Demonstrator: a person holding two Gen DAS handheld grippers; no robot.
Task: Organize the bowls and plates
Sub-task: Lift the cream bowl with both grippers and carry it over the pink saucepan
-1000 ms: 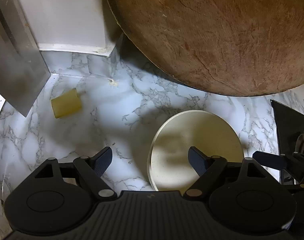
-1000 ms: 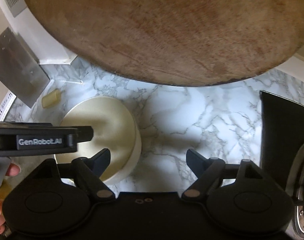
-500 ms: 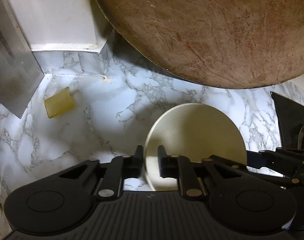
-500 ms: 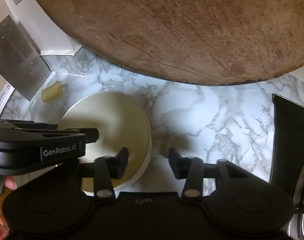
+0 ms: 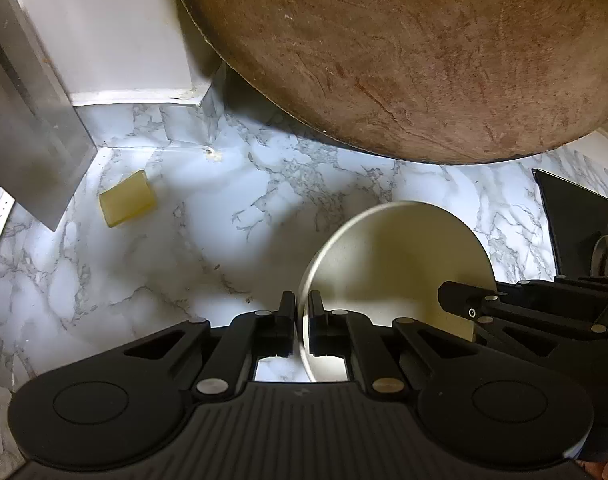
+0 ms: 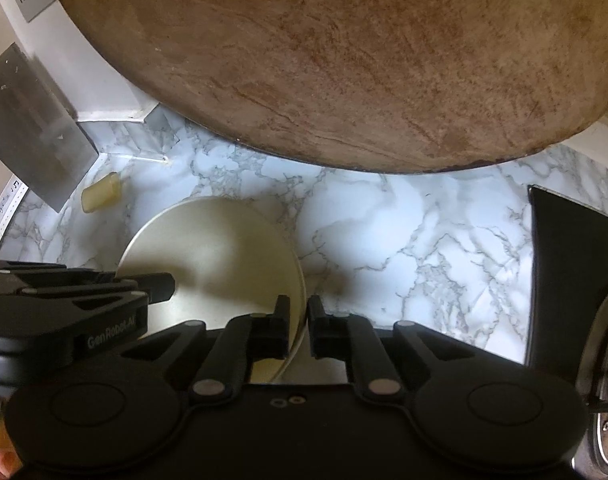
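A cream bowl (image 5: 400, 256) sits over the marble counter (image 5: 184, 240). My left gripper (image 5: 302, 312) is shut on the bowl's left rim. My right gripper (image 6: 298, 314) is shut on the bowl's right rim; the bowl (image 6: 220, 248) shows at lower left in the right wrist view. The right gripper (image 5: 524, 312) reaches in from the right in the left wrist view, and the left gripper (image 6: 84, 300) reaches in from the left in the right wrist view. The bowl's underside is hidden, so I cannot tell whether it rests on the counter.
A large round wooden board (image 5: 404, 48) leans at the back, overhanging the counter. A yellow sponge block (image 5: 127, 198) lies at the left. A metal panel (image 5: 24, 120) stands at far left. A black stove edge (image 6: 572, 272) borders the right.
Both grippers went from open to shut, each closing on one side of the bowl's rim. The bowl now looks tilted in the left wrist view.
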